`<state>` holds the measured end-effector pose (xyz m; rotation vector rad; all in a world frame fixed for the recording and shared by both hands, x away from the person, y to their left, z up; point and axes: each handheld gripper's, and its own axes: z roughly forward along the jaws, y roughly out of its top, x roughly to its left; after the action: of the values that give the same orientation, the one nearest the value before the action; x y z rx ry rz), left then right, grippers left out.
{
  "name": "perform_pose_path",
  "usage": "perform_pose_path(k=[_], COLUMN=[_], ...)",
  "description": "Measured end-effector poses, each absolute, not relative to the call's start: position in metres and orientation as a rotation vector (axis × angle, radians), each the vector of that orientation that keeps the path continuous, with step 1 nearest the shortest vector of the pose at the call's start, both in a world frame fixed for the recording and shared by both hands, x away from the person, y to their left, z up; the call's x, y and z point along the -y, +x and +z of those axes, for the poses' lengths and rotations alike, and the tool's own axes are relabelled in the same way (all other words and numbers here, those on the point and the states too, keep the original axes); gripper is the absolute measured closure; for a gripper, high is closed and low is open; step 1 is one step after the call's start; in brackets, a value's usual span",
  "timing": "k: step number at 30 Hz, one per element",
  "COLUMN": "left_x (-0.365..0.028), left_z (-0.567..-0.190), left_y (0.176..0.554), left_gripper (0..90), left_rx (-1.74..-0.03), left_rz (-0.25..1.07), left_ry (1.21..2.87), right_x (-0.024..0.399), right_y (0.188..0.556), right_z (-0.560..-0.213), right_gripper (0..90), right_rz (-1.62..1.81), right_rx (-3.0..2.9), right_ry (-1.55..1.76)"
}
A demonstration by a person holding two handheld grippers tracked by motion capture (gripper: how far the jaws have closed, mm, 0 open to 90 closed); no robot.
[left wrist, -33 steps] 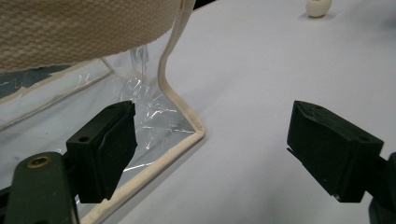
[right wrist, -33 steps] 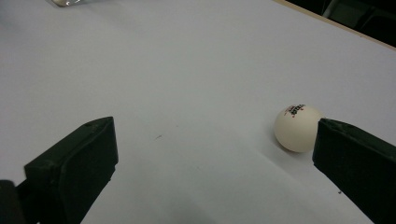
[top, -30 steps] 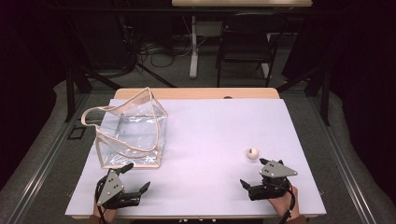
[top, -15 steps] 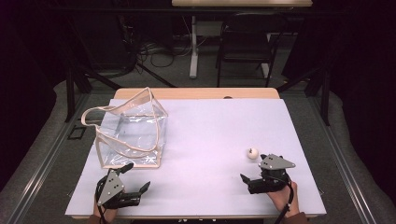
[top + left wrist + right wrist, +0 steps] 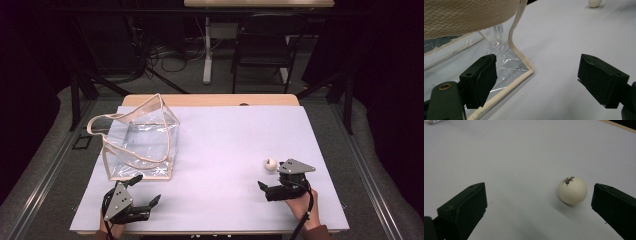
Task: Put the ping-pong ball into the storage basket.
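A white ping-pong ball with small red and black print lies on the pale table cover at the right front. My right gripper stands open just short of it. In the right gripper view the ball rests on the cover ahead of the right gripper, close to its right-hand jaw and untouched. A clear plastic tote bag with cream trim stands at the left. My left gripper is open in front of it. The bag's near bottom corner sits ahead of the left gripper.
The bag's woven cream handle hangs across the top of the left gripper view, and the ball shows far off. Beyond the table's far wooden edge are a chair, a desk leg and cables on the floor.
My right gripper has moved forward and a little left, closing in on the ball. The left gripper, the bag and the ball have stayed put.
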<state>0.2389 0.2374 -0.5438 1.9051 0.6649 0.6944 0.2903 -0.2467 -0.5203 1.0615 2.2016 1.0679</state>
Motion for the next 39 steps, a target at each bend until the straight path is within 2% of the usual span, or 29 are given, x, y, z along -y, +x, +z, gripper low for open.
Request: perform_pose_path(k=[39], left_x=[-0.236], left_z=[-0.545], left_y=[0.240], left_gripper=[16.0], left_rx=[-0.669], left_rz=[0.692], left_ry=[1.909], right_x=[0.247], right_y=[0.337], right_z=[-0.523], right_gripper=[0.0], right_rz=[0.981], right_rx=[-2.214], right_ry=[1.181])
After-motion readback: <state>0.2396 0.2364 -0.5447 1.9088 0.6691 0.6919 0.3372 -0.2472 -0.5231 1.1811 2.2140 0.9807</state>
